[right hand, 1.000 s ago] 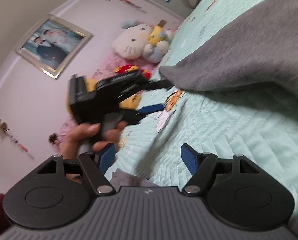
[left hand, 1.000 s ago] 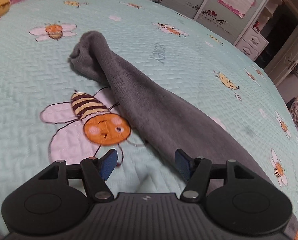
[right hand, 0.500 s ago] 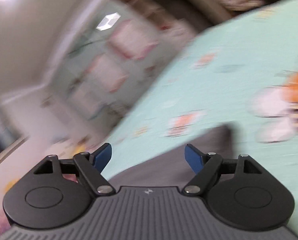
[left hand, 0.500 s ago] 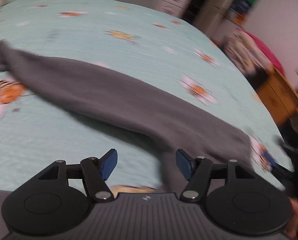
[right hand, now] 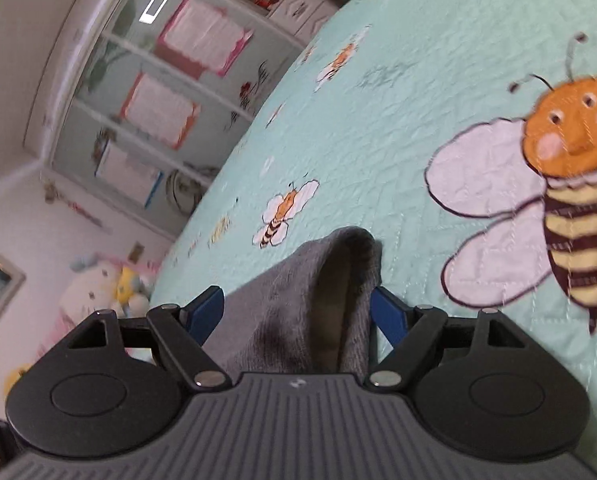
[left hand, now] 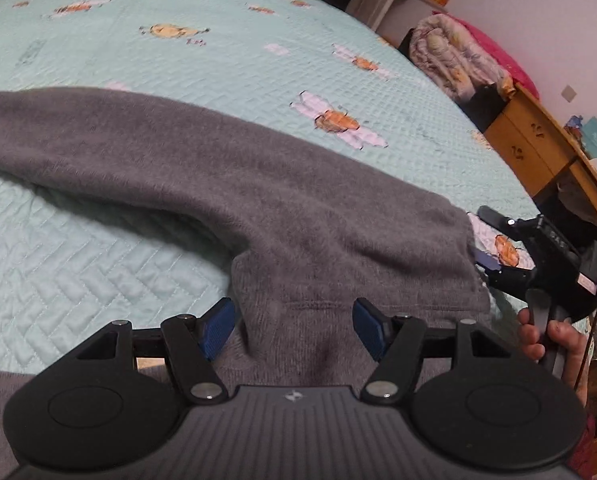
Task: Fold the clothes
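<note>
Left gripper [left hand: 291, 328] wide, fuzzy grey sweater [left hand: 226, 184], quilted bedspread [left hand: 98, 256]

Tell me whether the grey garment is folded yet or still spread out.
Spread out, not folded: the grey fleece garment lies with one long sleeve stretched across the mint bee-print quilt.

The left wrist view looks steeply down, close over the grey sweater [left hand: 258, 184] on the bed [left hand: 98, 264]. The right wrist view, flatter, faces the wardrobe [right hand: 150, 92]; both share sweater and bed.
</note>
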A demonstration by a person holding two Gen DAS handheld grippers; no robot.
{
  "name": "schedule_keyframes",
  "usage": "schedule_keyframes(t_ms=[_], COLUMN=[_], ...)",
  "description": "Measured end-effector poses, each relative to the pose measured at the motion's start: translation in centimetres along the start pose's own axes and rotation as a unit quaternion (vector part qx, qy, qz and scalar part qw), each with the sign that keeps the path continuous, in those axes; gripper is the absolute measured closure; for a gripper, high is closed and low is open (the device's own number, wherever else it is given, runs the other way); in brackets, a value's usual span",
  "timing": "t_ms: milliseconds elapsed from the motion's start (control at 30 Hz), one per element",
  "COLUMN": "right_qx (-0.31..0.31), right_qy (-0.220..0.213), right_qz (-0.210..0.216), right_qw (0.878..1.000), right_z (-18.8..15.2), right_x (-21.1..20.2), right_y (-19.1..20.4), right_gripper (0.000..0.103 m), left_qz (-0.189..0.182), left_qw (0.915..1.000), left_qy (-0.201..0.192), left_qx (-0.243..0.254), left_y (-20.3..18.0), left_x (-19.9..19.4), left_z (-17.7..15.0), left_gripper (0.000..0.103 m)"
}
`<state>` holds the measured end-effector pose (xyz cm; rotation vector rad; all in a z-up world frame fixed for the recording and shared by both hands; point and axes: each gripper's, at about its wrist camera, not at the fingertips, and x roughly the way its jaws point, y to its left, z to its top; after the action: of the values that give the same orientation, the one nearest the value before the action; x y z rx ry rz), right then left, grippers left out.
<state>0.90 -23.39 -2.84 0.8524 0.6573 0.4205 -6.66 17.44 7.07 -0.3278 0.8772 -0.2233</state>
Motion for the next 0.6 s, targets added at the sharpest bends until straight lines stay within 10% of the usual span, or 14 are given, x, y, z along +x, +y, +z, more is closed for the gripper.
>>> schedule_keyframes(t_ms=[600], right_qx=[0.029], right_qy=[0.052], right_qz=[0.087], right_qw=[0.994], right_z=[0.9], right_x=[0.6], right_y=[-0.4], right_gripper=[0.024], left_qz=[-0.054], left_qw=[0.9977], left_qy=[-0.038], left_qx=[0.019], left_y=[-2.5], left_x=[1.9], left_z=[1.3], left_gripper=[0.035])
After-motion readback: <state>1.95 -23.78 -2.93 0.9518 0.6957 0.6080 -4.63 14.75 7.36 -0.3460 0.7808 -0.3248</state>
